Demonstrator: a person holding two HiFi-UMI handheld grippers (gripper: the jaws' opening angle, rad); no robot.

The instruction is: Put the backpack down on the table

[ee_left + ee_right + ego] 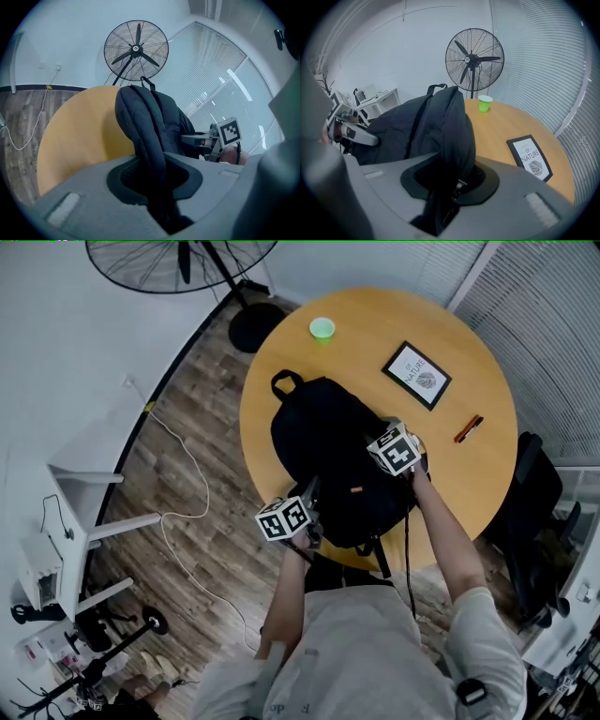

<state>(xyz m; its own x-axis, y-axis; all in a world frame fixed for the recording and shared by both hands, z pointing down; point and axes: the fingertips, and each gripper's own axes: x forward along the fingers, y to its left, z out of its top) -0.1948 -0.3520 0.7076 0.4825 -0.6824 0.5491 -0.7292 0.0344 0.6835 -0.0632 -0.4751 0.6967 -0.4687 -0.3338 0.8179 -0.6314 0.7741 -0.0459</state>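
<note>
A black backpack [328, 442] lies over the near part of the round wooden table [459, 352], its carry loop pointing to the far side. Its lower end reaches the near edge. My left gripper [311, 499] is shut on the bag's near left side. In the left gripper view the dark fabric [145, 117] runs down between the jaws [157, 183]. My right gripper [380, 442] is shut on the bag's right side. In the right gripper view the zipped edge [459, 131] is pinched between its jaws [450, 187]. Whether the bag's weight rests on the tabletop I cannot tell.
On the table stand a green cup [322, 328] at the far side, a framed picture [417, 375] and a small red-brown stick [469, 428] to the right. A standing fan [178, 259] is beyond the table, a black chair [530, 493] to the right, and a white cable [178, 512] lies on the floor.
</note>
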